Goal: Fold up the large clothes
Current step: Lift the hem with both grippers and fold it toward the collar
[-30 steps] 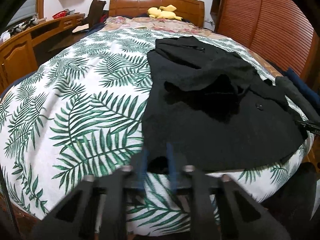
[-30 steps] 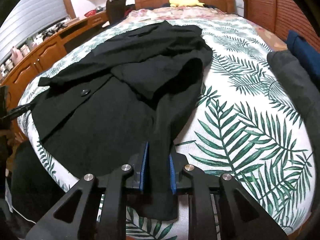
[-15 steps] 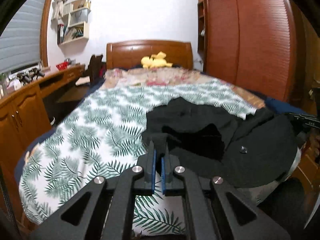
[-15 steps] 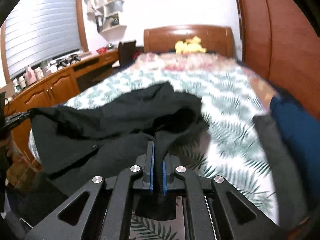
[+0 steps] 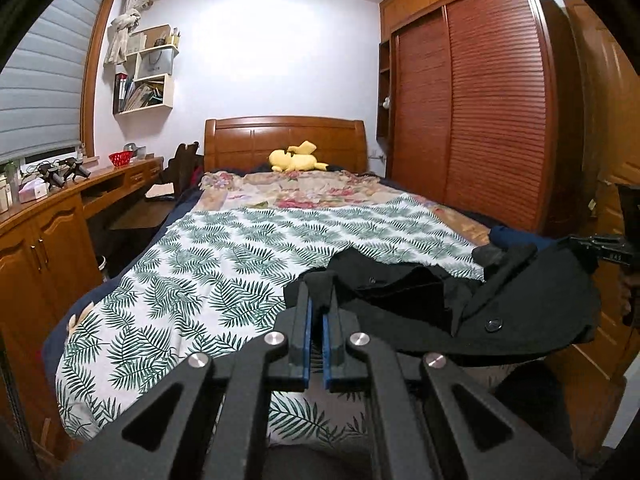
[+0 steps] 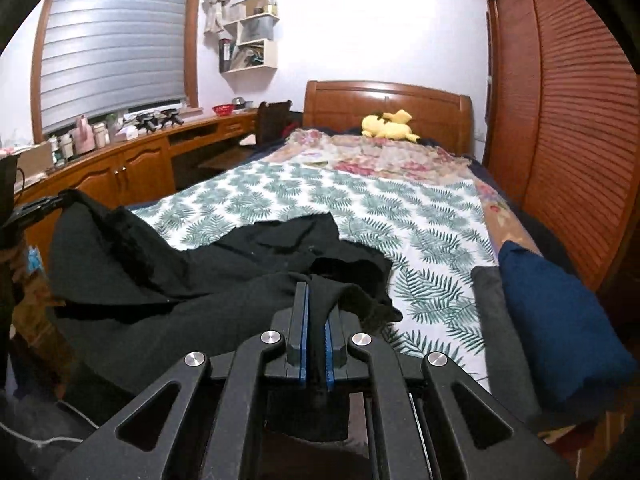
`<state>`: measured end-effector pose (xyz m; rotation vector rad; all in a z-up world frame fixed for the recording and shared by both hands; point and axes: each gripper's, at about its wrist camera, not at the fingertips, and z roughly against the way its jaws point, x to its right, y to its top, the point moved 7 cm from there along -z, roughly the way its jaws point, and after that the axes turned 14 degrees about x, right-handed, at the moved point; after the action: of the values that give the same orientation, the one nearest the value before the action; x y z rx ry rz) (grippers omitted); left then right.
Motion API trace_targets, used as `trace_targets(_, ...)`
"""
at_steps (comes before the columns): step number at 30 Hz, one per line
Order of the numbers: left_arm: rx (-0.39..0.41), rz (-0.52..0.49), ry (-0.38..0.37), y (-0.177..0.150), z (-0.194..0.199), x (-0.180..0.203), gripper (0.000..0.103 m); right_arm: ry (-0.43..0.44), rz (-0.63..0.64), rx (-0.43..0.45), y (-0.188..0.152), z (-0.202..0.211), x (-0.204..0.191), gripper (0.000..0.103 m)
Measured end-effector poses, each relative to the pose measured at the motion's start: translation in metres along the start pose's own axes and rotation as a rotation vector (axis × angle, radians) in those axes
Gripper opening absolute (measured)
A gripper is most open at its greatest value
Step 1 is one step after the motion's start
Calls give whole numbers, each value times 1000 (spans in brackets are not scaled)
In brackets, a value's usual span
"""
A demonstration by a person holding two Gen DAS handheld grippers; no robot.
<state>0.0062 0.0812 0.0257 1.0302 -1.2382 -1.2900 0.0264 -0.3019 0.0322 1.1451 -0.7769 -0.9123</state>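
- Since a second ago we have raised both grippers off the bed (image 5: 224,248), and the near hem of the black coat (image 5: 532,304) has come up with them.
- Our left gripper (image 5: 316,312) pinches one hem corner; our right gripper (image 6: 316,312) is clamped on the other.
- We judge the coat's long axis runs away from us toward the headboard (image 6: 384,108), collar end on the leaf-print sheet.
- Neither hand is nearer; hem goes forward onto collar.
- We see no containers in play.
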Motion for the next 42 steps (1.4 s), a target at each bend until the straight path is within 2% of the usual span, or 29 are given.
trace_targets(4, -6, -6, 4, 0, 1, -1, 1, -7, 37, 9, 6, 13, -7, 3)
trace_targets(10, -67, -3, 22, -18, -44, -9, 1, -18, 46, -53, -15, -20, -1, 4)
trace_targets(17, -82, -2, 63, -25, -129, -19, 1, -34, 33, -79, -27, -93, 30, 4)
trace_targets(22, -60, 12, 99, -18, -197, -31, 1, -80, 45, -62, -21, -157, 61, 4)
trace_targets(28, -34, 26, 122, -12, -262, -40, 1, -127, 32, -78, -21, -236, 103, 4)
trace_targets(32, -39, 48, 98, -18, -301, -39, 1, -155, 14, -98, -28, -286, 130, 4)
trace_targets(39, -64, 2, 77, -43, -341, -35, 1, -188, 11, -167, -48, -344, 151, 4)
trace_targets(42, -107, 26, 68, -55, -354, -41, 1, -193, 39, -201, -58, -358, 148, 4)
